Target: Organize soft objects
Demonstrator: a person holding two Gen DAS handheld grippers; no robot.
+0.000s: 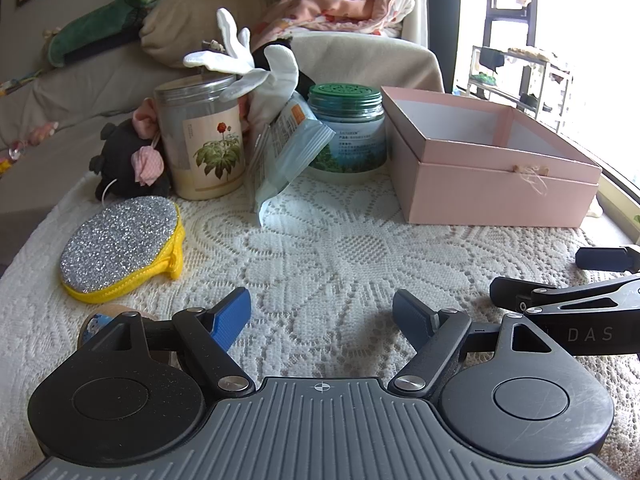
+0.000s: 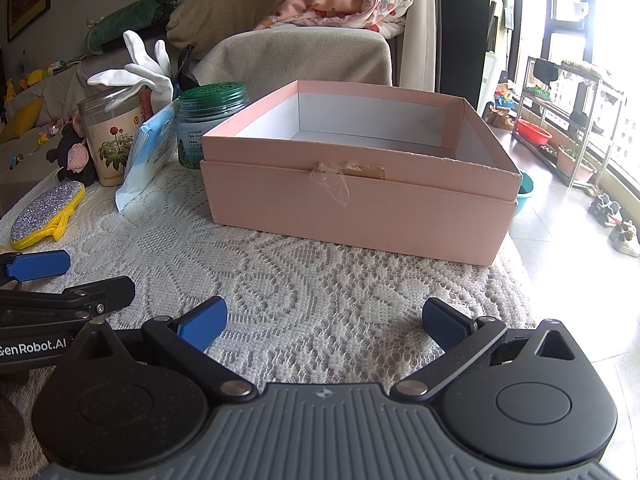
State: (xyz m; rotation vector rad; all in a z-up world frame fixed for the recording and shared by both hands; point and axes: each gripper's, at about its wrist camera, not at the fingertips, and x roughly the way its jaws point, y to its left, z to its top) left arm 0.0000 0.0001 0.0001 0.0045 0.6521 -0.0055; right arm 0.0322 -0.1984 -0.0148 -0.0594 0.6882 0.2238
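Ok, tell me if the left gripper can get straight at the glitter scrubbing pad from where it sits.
Probably yes. The left gripper has its jaws open and empty, and the silver and yellow scrubbing pad lies flat on the lace tablecloth, ahead and to its left, with only bare cloth between them.

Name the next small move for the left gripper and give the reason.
Probably ease the left gripper forward and to its left toward the glittery yellow-edged pad. It is open and holds nothing, the pad lies flat and unobstructed on the lace cloth, and the pink box stands open with nothing visible inside.
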